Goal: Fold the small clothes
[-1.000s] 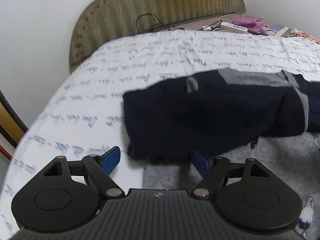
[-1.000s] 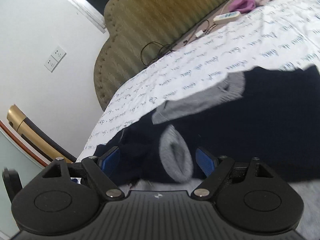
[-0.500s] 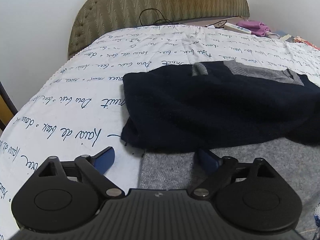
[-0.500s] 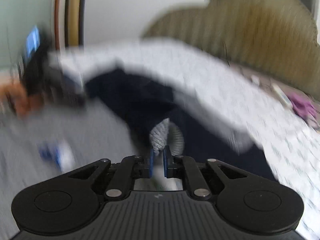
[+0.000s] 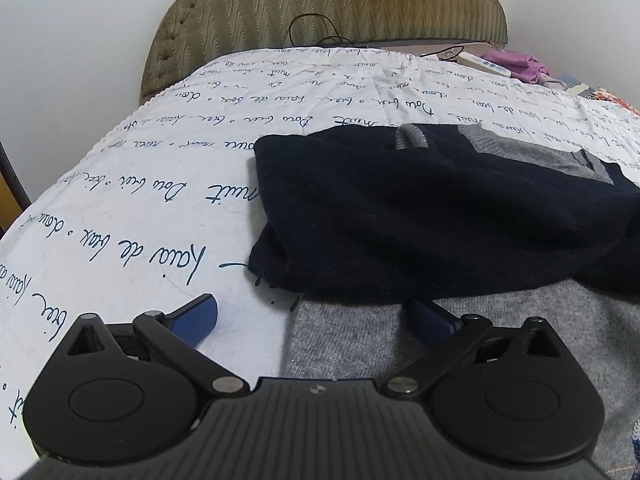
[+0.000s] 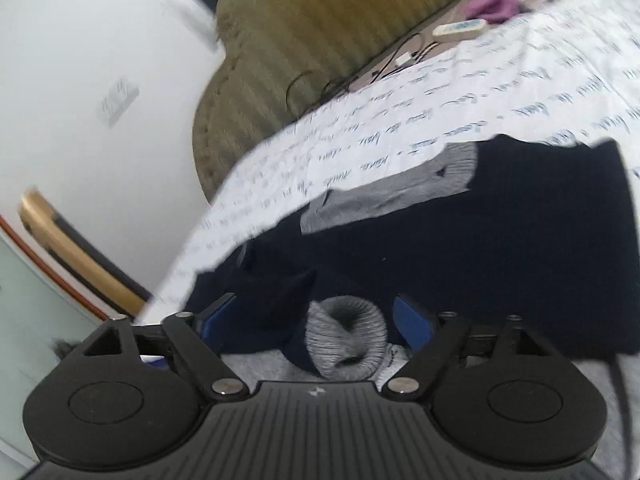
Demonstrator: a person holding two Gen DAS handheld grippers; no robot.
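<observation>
A navy and grey knitted sweater (image 5: 420, 208) lies on the white bedspread (image 5: 140, 208), its navy upper part folded over the grey lower part (image 5: 360, 344). My left gripper (image 5: 312, 314) hovers low at the sweater's near left edge. Its jaws are opening wide; the grey knit lies under the gap and no pad presses on it. In the right wrist view the sweater (image 6: 500, 248) shows its grey collar (image 6: 400, 196). The right gripper (image 6: 316, 322) has the sleeve's round grey cuff (image 6: 346, 336) between its opening jaws, and the blue pads (image 6: 412, 326) stand off it.
An olive padded headboard (image 5: 320, 4) closes the far end of the bed, with a black cable (image 5: 316, 32), a white remote (image 5: 484, 65) and a purple cloth (image 5: 516, 65) beside it. A wall socket (image 6: 118, 100) and a curved wooden chair back (image 6: 76, 256) stand left of the bed.
The navy part that hung at my left gripper now lies flat, and the left jaws have spread wider. The right gripper closed on the grey cuff, swung round, and has opened again.
</observation>
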